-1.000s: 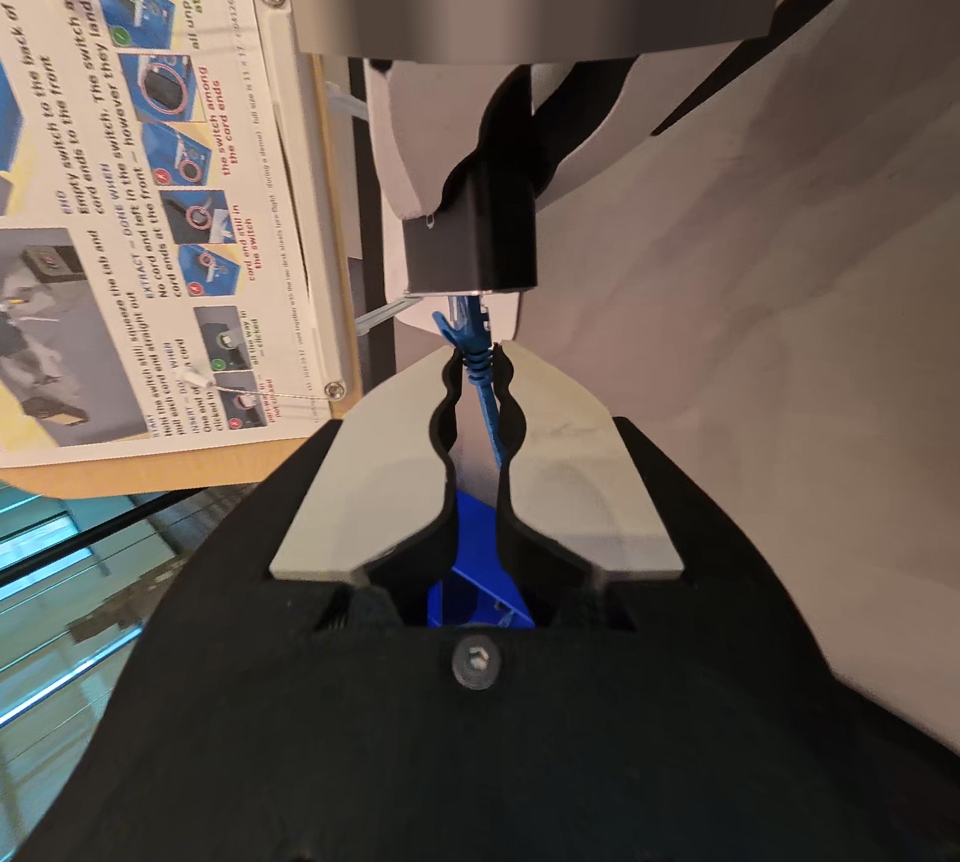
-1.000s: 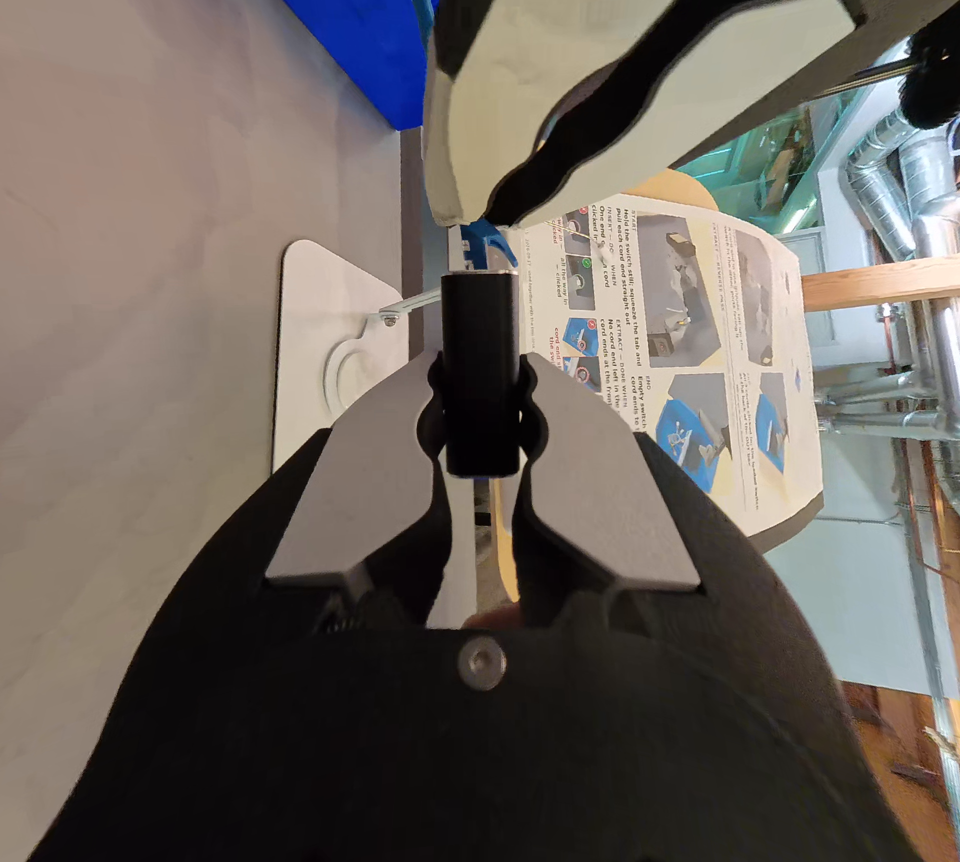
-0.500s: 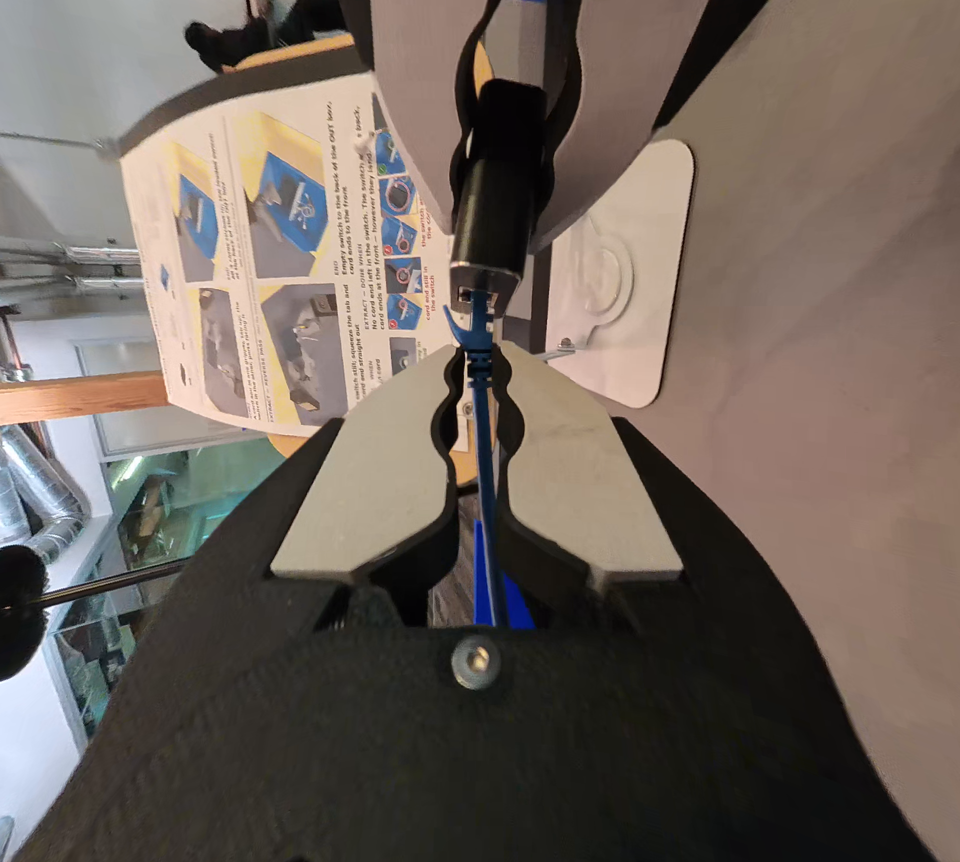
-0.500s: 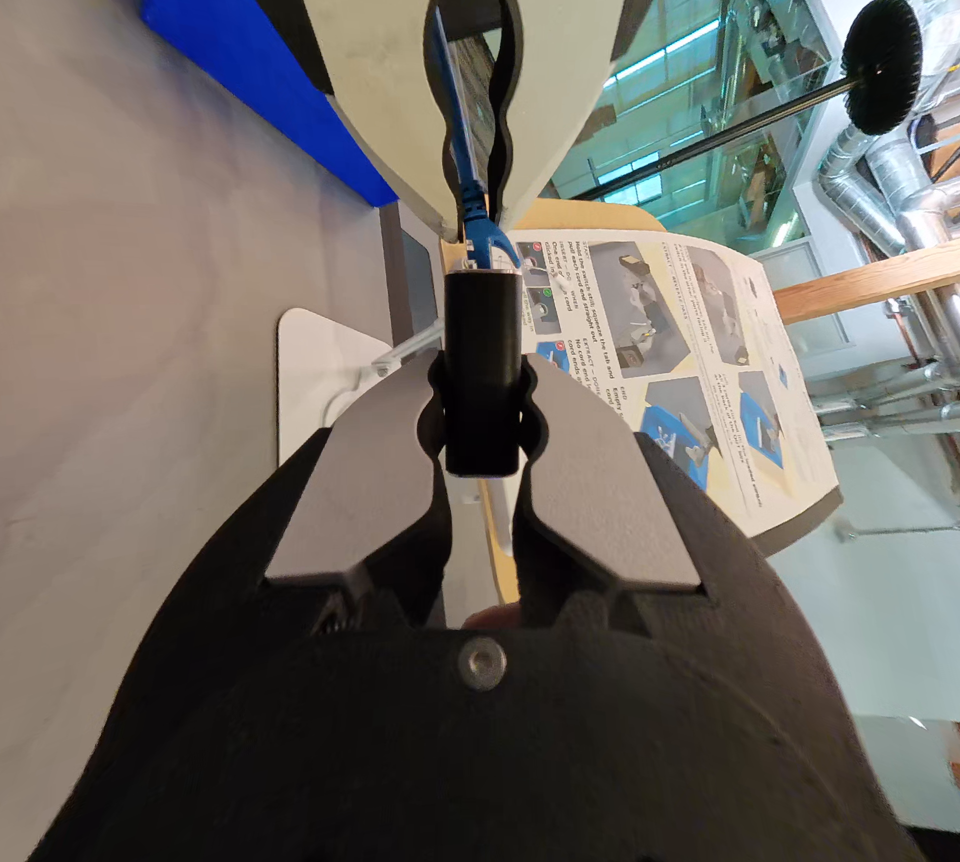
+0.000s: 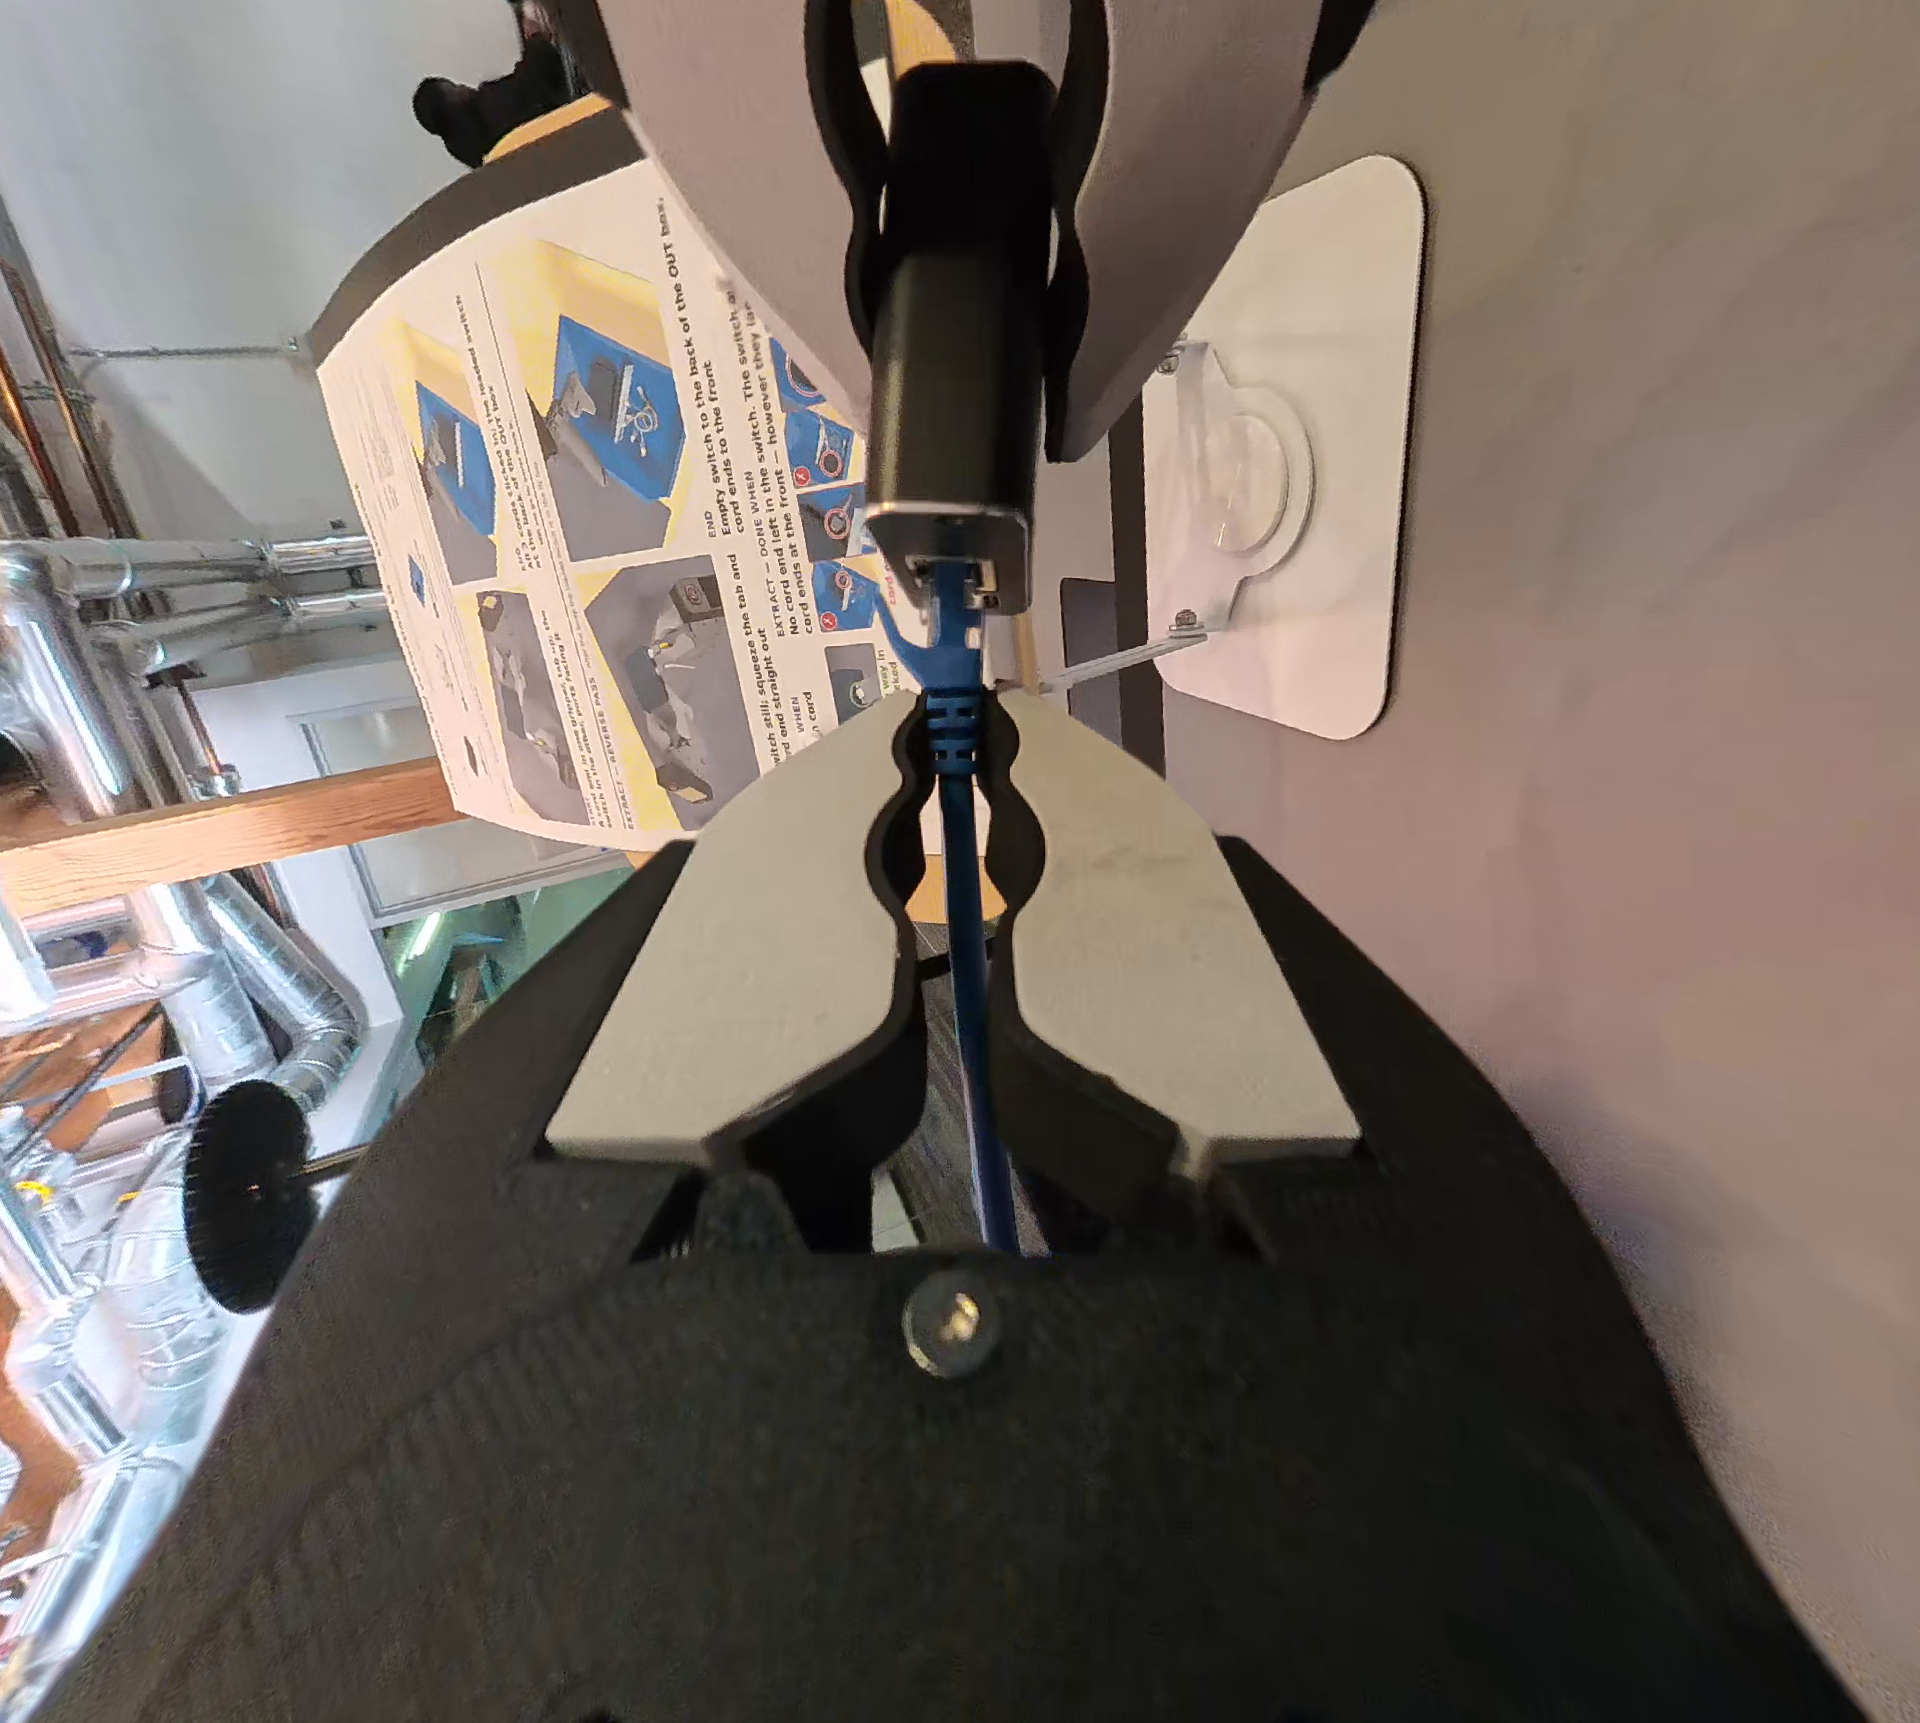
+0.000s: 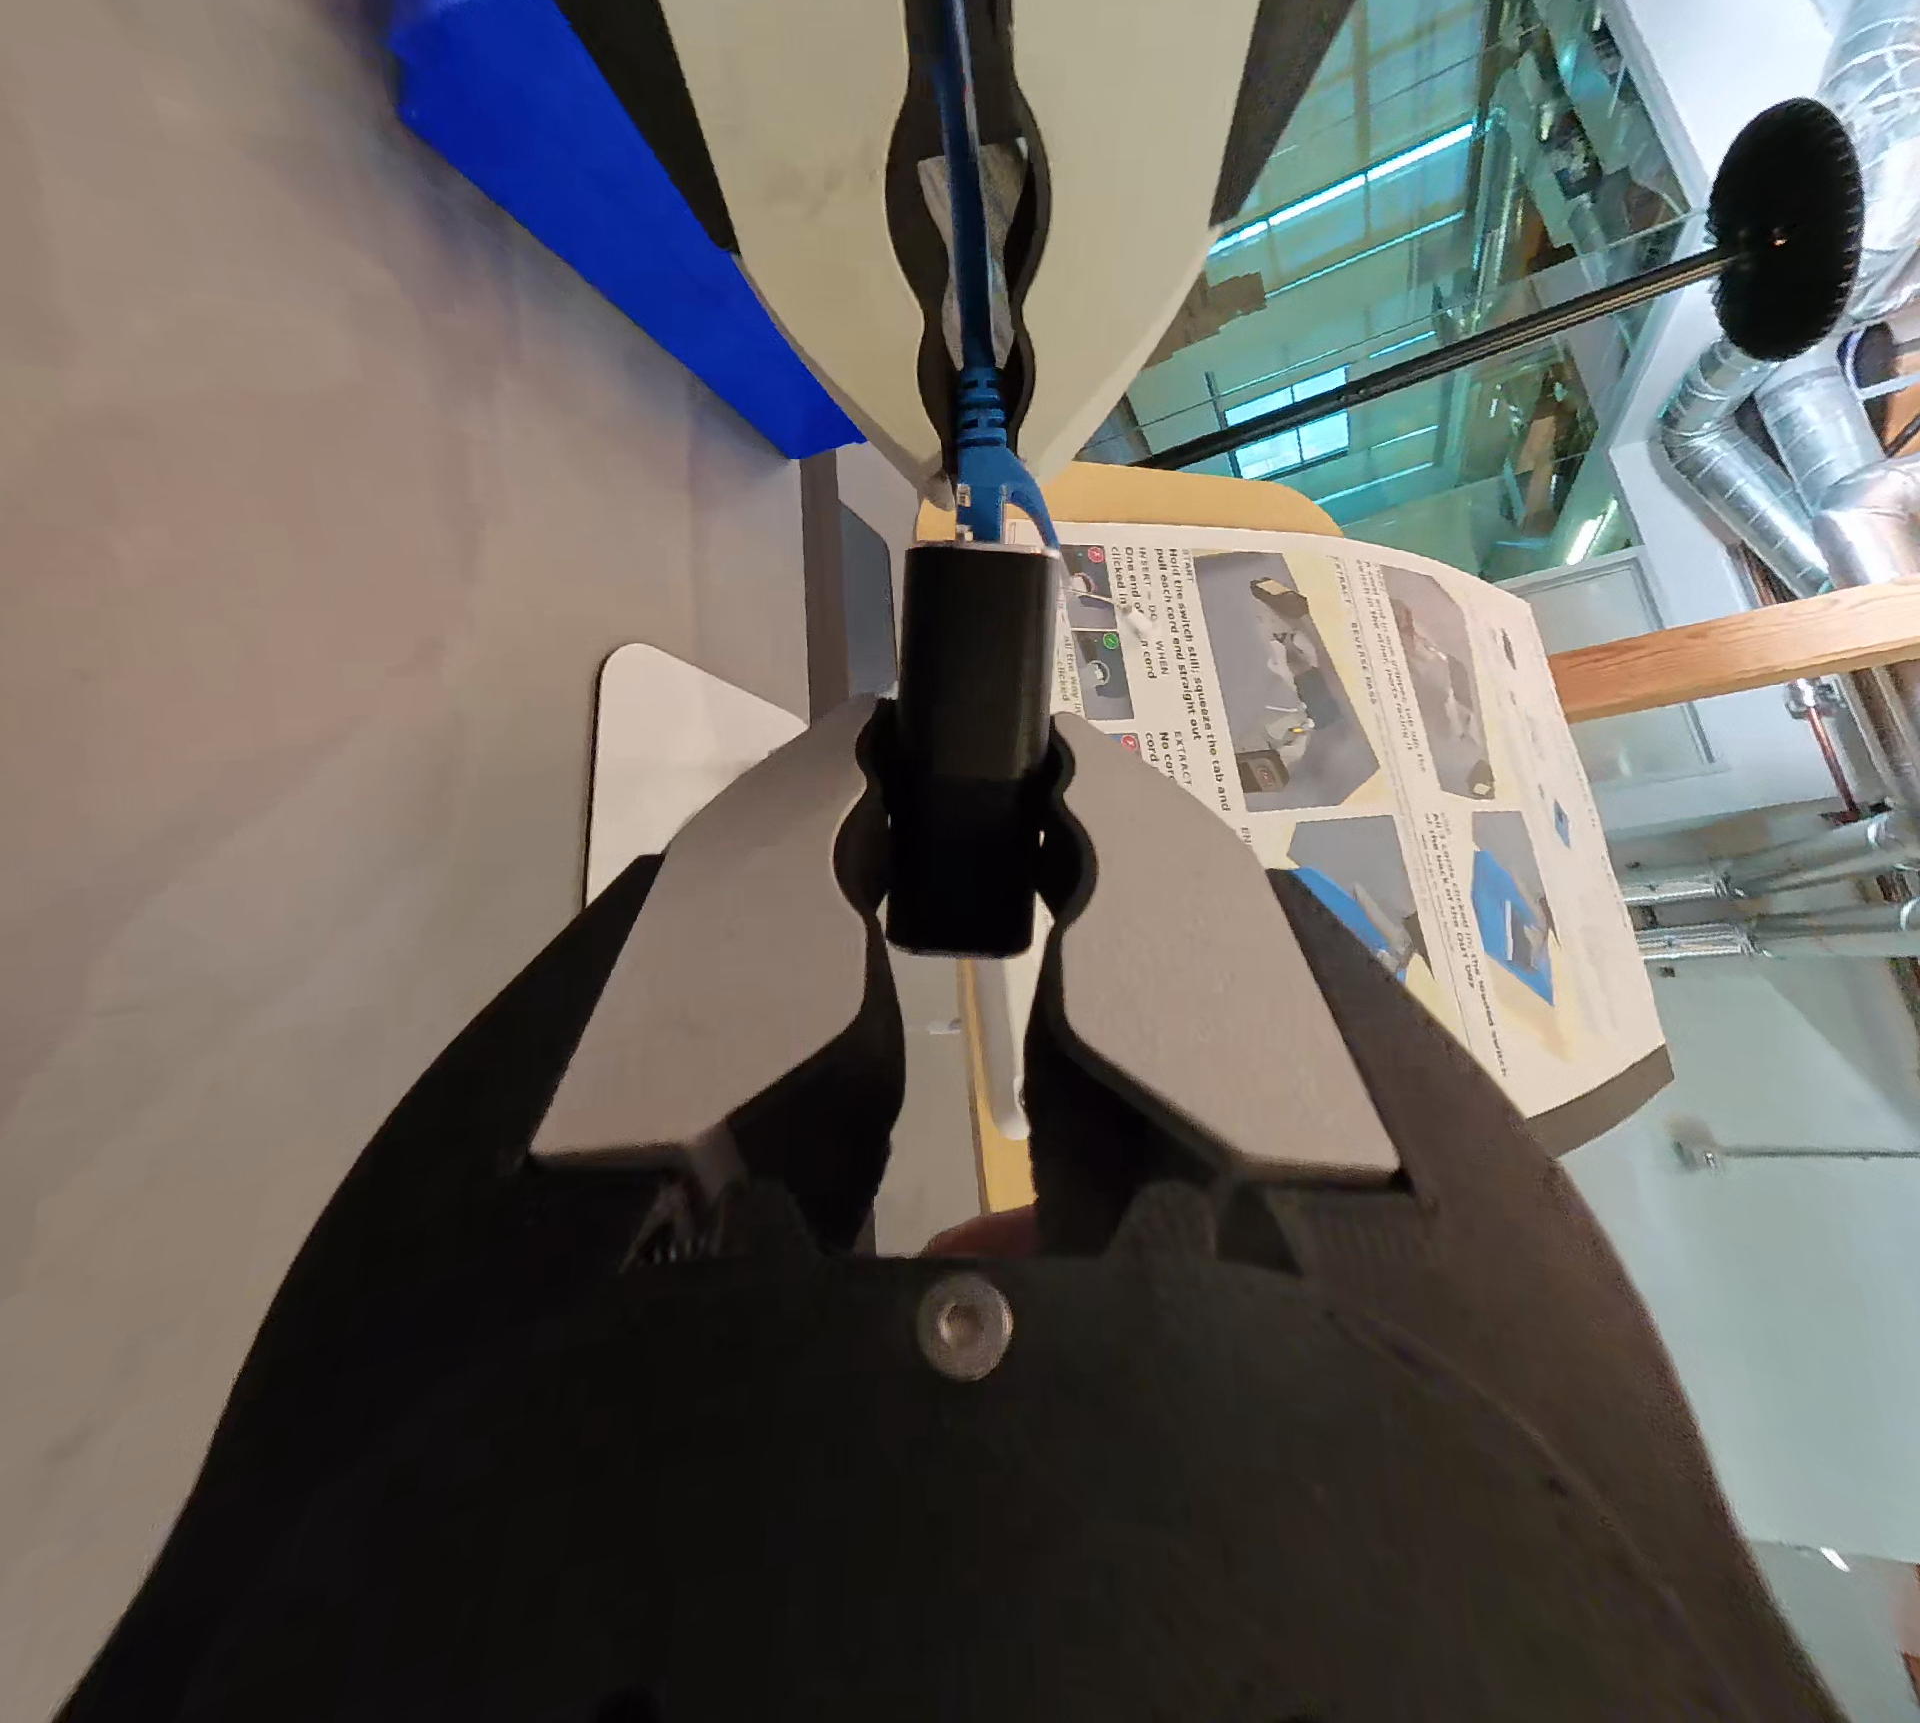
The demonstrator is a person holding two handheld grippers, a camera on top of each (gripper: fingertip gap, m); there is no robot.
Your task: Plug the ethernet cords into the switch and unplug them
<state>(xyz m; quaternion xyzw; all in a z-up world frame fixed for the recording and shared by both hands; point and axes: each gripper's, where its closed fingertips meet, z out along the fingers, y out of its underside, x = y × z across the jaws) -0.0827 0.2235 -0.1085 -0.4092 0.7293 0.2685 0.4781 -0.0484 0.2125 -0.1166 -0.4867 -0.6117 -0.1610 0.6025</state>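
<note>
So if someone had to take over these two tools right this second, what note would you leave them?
Left hand-held gripper: shut on the blue ethernet cord, just behind its plug.
Right hand-held gripper: clamped on the small black switch, held in the air.
The plug sits in the switch's port; whether it has clicked fully home I cannot tell.
Blue bin lies behind on the grey table.
Left: confirm seating, then unplug.

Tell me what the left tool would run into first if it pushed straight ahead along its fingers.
Likely the black switch: the left tool pinches the blue cord, whose plug sits at its port, directly ahead.
</note>
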